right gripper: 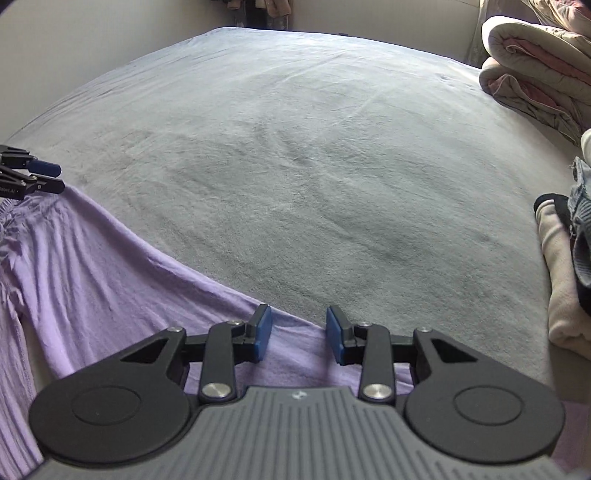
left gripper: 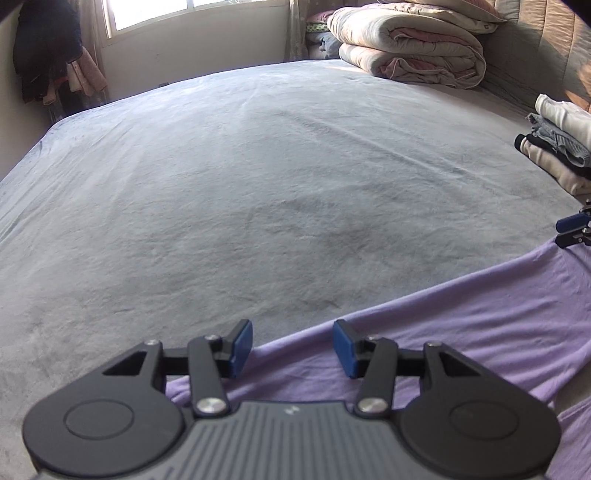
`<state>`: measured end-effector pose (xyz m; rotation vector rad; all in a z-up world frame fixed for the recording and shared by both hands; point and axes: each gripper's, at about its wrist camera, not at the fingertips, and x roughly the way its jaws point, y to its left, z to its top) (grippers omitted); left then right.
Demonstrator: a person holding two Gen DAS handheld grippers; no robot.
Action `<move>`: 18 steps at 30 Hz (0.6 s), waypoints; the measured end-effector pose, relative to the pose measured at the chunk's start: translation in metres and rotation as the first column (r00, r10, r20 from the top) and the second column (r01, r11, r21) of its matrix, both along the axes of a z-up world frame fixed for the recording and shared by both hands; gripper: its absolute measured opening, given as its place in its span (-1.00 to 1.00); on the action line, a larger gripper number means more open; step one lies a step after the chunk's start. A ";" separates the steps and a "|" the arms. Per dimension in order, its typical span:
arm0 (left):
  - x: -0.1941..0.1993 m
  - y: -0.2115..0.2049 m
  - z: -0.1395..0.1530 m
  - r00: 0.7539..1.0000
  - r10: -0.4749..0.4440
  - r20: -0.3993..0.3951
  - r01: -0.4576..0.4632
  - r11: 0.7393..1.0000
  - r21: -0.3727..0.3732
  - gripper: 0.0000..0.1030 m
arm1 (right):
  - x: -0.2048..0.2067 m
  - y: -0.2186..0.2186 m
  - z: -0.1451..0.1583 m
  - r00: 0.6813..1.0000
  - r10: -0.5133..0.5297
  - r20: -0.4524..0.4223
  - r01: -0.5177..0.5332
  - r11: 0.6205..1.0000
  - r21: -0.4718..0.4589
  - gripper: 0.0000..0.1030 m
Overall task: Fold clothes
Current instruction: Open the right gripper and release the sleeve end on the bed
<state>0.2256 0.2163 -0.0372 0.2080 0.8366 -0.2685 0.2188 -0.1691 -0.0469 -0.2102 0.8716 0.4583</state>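
Note:
A lilac garment [left gripper: 461,332] lies spread on the near part of the grey bed [left gripper: 258,184], its far edge running slantwise. My left gripper [left gripper: 293,347] hovers over that edge near the left end, blue pads well apart, cloth beneath them and nothing pinched. In the right wrist view the same garment [right gripper: 92,258] fills the lower left. My right gripper [right gripper: 299,334] stands open above its edge, with cloth showing in the gap. Each gripper shows in the other's view: the right gripper [left gripper: 570,232] at the right border, the left gripper [right gripper: 46,177] at the left border, both at the cloth's corners.
A stack of folded clothes [left gripper: 561,144] sits at the bed's right side, close to my right gripper [right gripper: 565,258]. Rolled quilts [left gripper: 406,48] are piled at the far right corner. Hanging clothes [left gripper: 48,55] and a window [left gripper: 166,11] stand beyond the bed's far edge.

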 end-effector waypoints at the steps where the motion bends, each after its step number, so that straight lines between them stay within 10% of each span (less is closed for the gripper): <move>1: 0.002 0.000 -0.003 1.000 -0.005 -0.013 0.006 1.000 0.010 -0.05 | 0.000 0.002 -0.001 1.000 0.009 -0.001 -0.009 1.000 -0.013 -0.34; 4: -0.001 -0.003 -0.006 1.000 -0.017 -0.007 0.017 1.000 0.026 -0.09 | -0.004 0.009 -0.001 0.998 0.058 -0.003 -0.058 0.997 -0.043 -0.68; 9: -0.015 -0.016 -0.008 0.998 -0.043 0.040 0.041 0.998 0.049 -0.94 | -0.017 0.026 -0.002 0.994 0.084 0.069 -0.074 0.988 -0.133 -0.96; 18: -0.026 -0.013 -0.006 0.981 0.046 0.186 -0.048 0.999 0.005 -0.97 | -0.027 0.011 0.006 0.963 -0.050 0.264 0.076 0.993 -0.089 -0.99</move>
